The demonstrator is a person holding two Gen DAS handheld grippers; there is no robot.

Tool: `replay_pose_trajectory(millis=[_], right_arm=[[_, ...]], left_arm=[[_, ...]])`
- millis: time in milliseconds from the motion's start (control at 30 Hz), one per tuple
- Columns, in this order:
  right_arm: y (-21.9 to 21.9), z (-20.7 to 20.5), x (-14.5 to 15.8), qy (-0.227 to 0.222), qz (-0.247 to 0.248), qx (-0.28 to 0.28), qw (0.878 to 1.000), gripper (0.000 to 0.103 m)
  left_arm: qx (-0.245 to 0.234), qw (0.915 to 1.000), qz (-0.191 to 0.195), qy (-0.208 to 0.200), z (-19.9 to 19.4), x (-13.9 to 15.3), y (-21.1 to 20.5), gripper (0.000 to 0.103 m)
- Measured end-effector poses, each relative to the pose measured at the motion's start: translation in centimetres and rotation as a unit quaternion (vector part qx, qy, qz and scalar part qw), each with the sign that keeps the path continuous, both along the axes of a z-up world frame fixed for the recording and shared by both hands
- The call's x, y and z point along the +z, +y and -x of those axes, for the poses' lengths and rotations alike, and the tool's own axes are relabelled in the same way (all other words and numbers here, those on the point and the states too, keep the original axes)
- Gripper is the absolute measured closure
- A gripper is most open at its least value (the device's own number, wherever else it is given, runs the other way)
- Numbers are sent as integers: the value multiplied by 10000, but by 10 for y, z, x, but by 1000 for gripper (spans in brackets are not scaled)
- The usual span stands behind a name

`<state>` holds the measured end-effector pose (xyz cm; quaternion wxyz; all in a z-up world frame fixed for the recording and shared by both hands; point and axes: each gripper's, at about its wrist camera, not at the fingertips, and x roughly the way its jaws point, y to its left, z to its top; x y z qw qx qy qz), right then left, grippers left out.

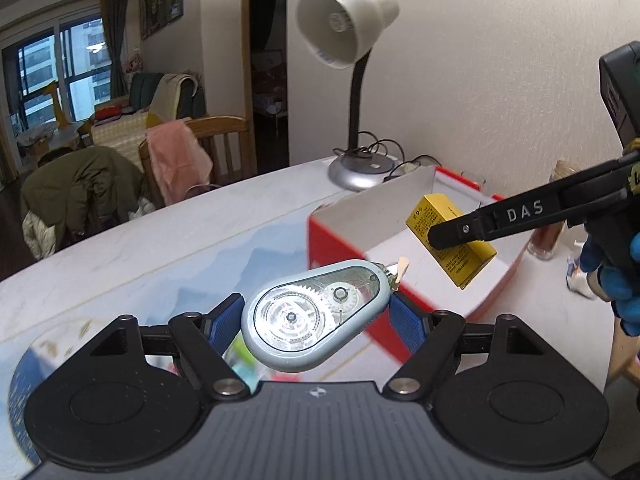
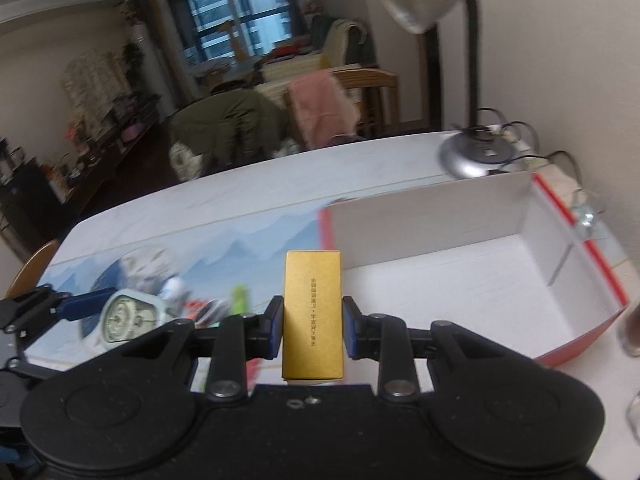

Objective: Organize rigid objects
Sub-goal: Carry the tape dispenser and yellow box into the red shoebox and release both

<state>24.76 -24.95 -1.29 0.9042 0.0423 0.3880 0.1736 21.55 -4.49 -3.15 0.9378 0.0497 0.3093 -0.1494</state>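
Correction-tape dispenser (image 1: 316, 316) and gold carton (image 2: 313, 316) were both up off the table, one in each claw. The left gripper (image 1: 318, 322) had its blue pads (image 1: 224, 322) pressed against the sides of the pale grey-blue, teardrop-shaped dispenser, whose clear window showed two toothed wheels and whose nose pointed up and to the right. It was held above the pale table (image 1: 160, 248), just short of the near red wall of the open box (image 1: 344, 236).

The right gripper (image 2: 313, 326) was clamped on the small gold carton, one dark pad (image 2: 276, 326) on each long side, the carton standing lengthwise between them with a line of fine print running along its top face. From the left wrist view that same carton (image 1: 450, 240) hung tilted over the white inside of the box, with one black finger crossing in front of it. A blue-gloved hand (image 1: 624, 284) carried that gripper.

The box, red outside and white inside, lay open near the wall, with nothing visible on its floor (image 2: 460, 280). Behind it stood a desk lamp (image 1: 344, 28) on a round silver base, cables curling beside it. On the printed mat (image 2: 224, 248) to the left lay a few small objects, too blurred to name. A glass (image 1: 548, 236) stood just beside the box's far side.
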Motion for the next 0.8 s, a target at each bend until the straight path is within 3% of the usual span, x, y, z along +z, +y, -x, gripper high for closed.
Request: replay_pose_trajectory(millis=[433, 633, 800], right_arm=[[-79, -56, -31, 113, 354, -477, 9982, 75], [-100, -71, -49, 286, 578, -449, 9969, 75], [-105, -86, -65, 519, 804, -265, 9951, 75]], left_arm=[[-283, 9991, -245, 209, -88, -3, -95, 24], [-313, 9976, -286, 549, -129, -20, -127, 24], [-354, 9943, -534, 853, -159, -41, -152, 24]])
